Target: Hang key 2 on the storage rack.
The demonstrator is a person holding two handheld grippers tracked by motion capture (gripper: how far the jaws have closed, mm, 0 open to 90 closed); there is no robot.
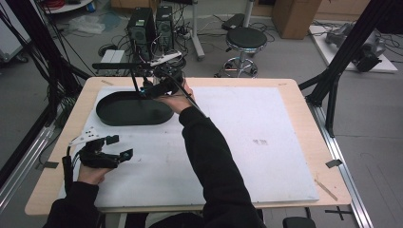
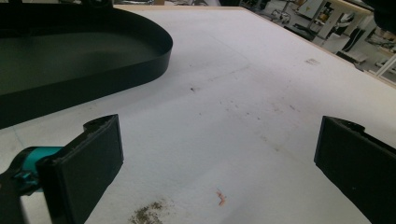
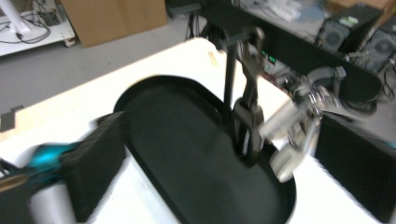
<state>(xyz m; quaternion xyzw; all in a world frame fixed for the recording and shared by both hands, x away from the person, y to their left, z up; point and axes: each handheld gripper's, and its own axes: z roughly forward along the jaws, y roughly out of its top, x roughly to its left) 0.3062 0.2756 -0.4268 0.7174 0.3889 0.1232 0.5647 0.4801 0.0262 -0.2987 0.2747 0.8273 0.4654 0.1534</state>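
A black oval tray [image 1: 119, 111] lies on the white mat at the table's back left, and its inside looks bare. My right gripper [image 1: 145, 91] is held over the tray's far right rim, the arm reaching across the table. In the right gripper view its jaws stand wide apart and open [image 3: 222, 135] above the tray [image 3: 187, 158]. Past them a black clamp on an upright post [image 3: 247, 126] and a blurred silvery part [image 3: 299, 135] stand at the tray's edge. My left gripper [image 1: 119, 147] rests open near the front left, with bare mat between its jaws [image 2: 219, 135].
The white mat [image 1: 247, 137] covers most of the wooden table. A black bar on a stand [image 1: 123, 65] runs along the back edge behind the tray. A stool [image 1: 244, 40] and computer towers [image 1: 152, 28] stand on the floor beyond.
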